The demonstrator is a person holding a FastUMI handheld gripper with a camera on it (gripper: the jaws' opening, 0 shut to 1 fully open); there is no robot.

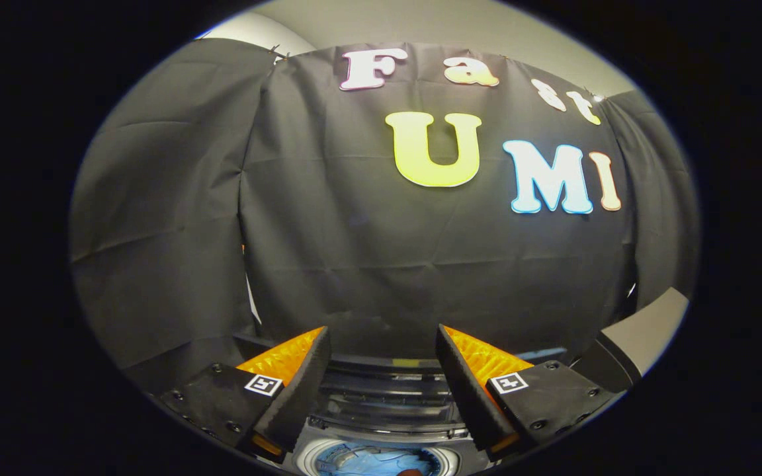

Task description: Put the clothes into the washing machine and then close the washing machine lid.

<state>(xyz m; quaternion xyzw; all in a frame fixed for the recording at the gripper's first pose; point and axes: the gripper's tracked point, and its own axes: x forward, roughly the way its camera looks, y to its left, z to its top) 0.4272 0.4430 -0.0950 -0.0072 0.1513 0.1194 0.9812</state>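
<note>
Your gripper (381, 370) is released and empty. At its 6 o'clock, blue clothes (371, 461) lie in the washing machine (387, 423) drum; the lid (391, 380) looks open, closing remains.

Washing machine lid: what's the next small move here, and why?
Probably reach forward to the raised dark lid and start tipping it down. The gripper is open with nothing between its fingers, light blue clothes already lie in the round drum below, and the lid stands just ahead of the fingers, not yet closed.
</note>
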